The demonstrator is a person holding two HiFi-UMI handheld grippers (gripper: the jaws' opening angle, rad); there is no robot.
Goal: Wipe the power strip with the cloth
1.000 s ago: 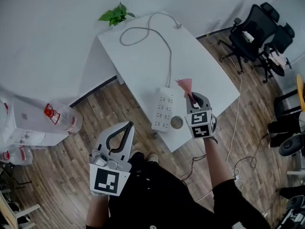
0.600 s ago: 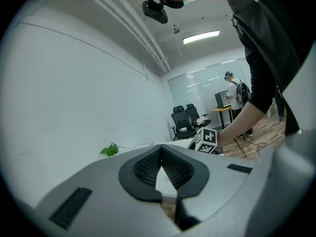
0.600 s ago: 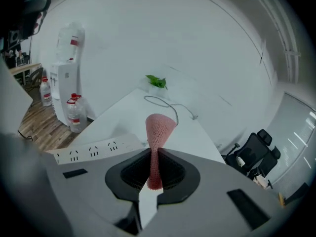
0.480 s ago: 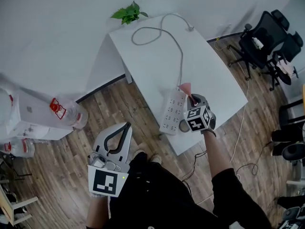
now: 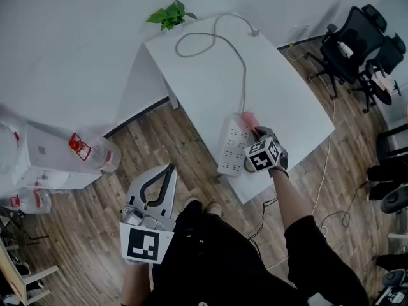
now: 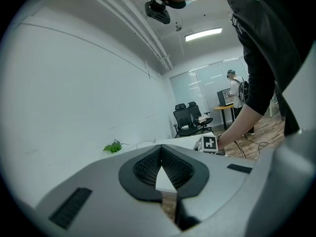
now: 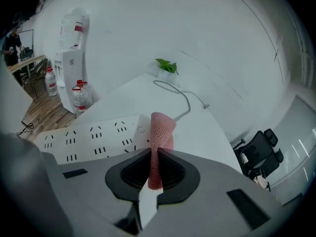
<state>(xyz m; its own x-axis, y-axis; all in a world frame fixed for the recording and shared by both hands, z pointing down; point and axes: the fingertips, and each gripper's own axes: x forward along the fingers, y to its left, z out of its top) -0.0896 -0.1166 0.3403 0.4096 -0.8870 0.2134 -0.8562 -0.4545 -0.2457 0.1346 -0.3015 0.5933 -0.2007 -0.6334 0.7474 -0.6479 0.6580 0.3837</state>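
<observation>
Right gripper (image 7: pixel 154 154) first: jaws clamped on the pink cloth (image 7: pixel 160 130), a folded strip of it pinched between the pads and standing out past the tips; that free end curled over the power strip (image 5: pixel 231 150) at the end where its cable (image 5: pixel 241 65) came in, and whether it actually pressed on the strip could not be told; in the right gripper view the strip's rows of sockets ran away from the cloth to the left.

Over to the left gripper (image 6: pixel 159 154): jaws together at the tips, nothing between them; it was held low over the wooden floor (image 5: pixel 83 228), well apart from the power strip and off the worktop's near side, close to the person's body.

The power strip itself, white, lay flat on the white worktop (image 5: pixel 287 94), its far-from-cable end right by the worktop's near edge; the cable ran from the strip up across the worktop and looped round well beyond it; past that loop, far from the strip, a small green plant (image 5: pixel 169 14) sat at the worktop's back corner.

Further out from the strip: black office chairs (image 5: pixel 354 40) off beyond the worktop's right side, a water bottle (image 5: pixel 95 153) on the floor to the left.
</observation>
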